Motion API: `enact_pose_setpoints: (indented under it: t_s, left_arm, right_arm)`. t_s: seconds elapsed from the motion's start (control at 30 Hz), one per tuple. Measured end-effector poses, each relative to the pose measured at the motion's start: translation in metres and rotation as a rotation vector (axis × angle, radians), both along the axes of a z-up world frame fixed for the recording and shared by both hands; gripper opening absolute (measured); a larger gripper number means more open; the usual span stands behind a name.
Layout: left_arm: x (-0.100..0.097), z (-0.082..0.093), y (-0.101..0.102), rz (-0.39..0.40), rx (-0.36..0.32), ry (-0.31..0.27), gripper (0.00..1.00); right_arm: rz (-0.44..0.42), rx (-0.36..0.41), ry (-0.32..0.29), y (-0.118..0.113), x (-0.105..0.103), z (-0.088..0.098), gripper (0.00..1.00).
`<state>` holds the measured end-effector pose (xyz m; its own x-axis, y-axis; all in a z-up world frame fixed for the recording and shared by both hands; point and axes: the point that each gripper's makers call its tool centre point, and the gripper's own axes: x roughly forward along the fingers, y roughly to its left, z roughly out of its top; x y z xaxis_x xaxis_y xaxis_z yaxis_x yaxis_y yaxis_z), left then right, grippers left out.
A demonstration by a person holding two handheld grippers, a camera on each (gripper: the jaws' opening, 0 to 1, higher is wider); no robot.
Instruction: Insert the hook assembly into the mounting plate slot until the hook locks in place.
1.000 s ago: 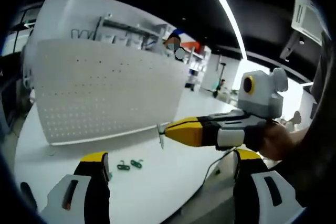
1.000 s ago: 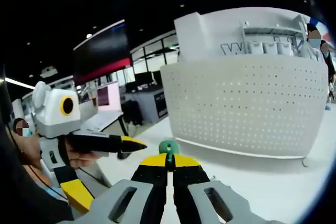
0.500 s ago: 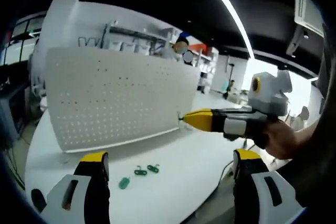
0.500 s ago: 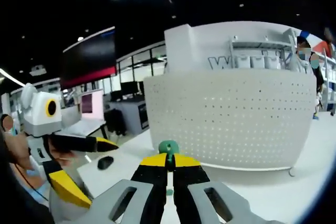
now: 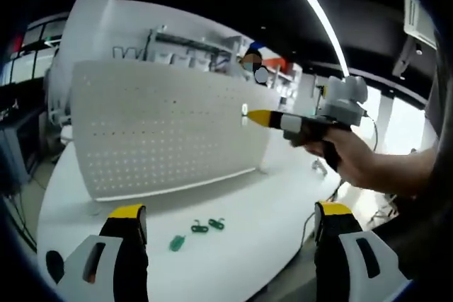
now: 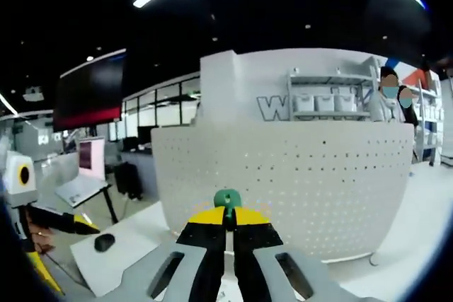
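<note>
I am holding the green hook [image 6: 228,199] pinched in my closed right claw [image 6: 228,218], pointing it straight ahead at the upright plate [image 6: 283,189] just beyond, while my left claw [image 5: 226,221], wide apart and empty, is hanging back over the table [image 5: 269,217].

A dark ceiling crossed by a long bright light strip [image 5: 311,12] hangs above an open workshop. Ahead of the hand-held gripper stands a white wall [image 6: 248,79] with a shelf [image 6: 322,112] and large letters; glass windows [image 6: 159,104] and a desk [image 6: 81,187] lie to its left.
</note>
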<state>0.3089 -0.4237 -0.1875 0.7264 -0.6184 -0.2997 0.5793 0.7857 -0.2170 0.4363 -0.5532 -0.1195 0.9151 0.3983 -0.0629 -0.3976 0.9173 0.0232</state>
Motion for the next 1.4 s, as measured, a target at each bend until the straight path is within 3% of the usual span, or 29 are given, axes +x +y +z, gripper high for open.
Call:
enact_pose_setpoints:
  t_s: [0.23,0.57,0.87,1.17,1.4]
  left_arm:
    - [0.009,-0.003,0.003,0.012,-0.008,0.008,1.0]
    - [0.019,-0.01,0.013,0.035,-0.016,0.029,1.0]
    - [0.03,-0.012,0.027,0.057,0.011,0.022,1.0]
    - [0.033,-0.017,0.03,0.064,0.008,0.036,0.99]
    - [0.035,-0.019,0.032,0.071,0.002,0.041,0.99]
  right_arm:
    - [-0.091,0.017,-0.046,-0.02,0.037,0.013,0.0]
    - [-0.18,0.04,-0.079,-0.024,0.084,0.021,0.0]
    - [-0.235,0.028,-0.144,-0.033,0.112,0.039,0.0]
    - [-0.266,0.055,-0.163,-0.039,0.134,0.048,0.0]
    - [-0.298,0.071,-0.159,-0.049,0.144,0.045,0.0]
